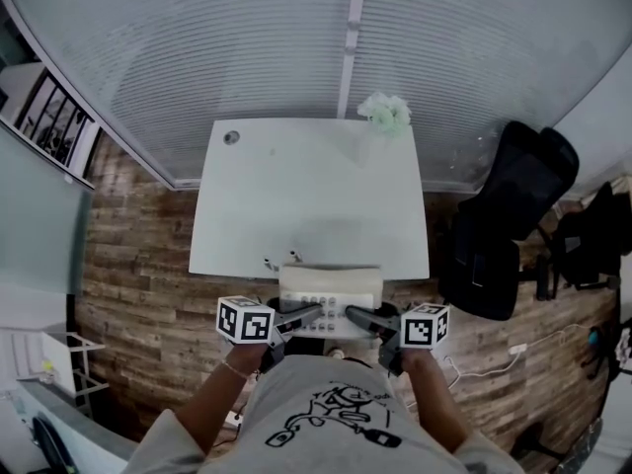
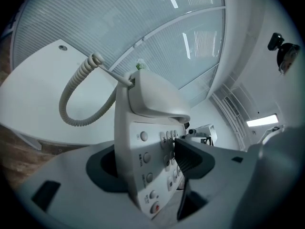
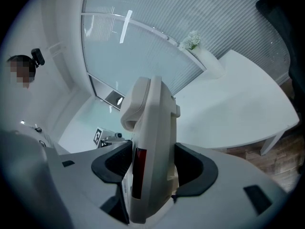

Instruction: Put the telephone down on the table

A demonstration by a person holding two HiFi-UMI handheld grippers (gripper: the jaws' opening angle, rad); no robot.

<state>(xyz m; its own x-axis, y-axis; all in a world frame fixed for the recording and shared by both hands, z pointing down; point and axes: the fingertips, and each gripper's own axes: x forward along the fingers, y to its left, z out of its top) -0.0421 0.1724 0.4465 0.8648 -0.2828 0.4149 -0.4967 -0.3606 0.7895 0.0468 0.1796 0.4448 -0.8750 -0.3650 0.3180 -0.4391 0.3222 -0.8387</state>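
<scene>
A white desk telephone (image 1: 329, 299) with its handset on the cradle hangs in the air at the near edge of the white table (image 1: 306, 196), carried from both sides. My left gripper (image 1: 314, 313) is shut on the phone's left side, one jaw on the keypad face (image 2: 152, 175). My right gripper (image 1: 354, 314) is shut on the phone's right edge (image 3: 152, 147), its dark pads on both faces. The coiled cord (image 2: 78, 99) loops out to the left of the handset (image 2: 155, 97).
A small bunch of pale flowers (image 1: 385, 113) lies at the table's far right corner. A round cable hole (image 1: 231, 137) marks the far left corner. A black office chair (image 1: 504, 220) stands right of the table on the wooden floor. Frosted glass walls stand behind.
</scene>
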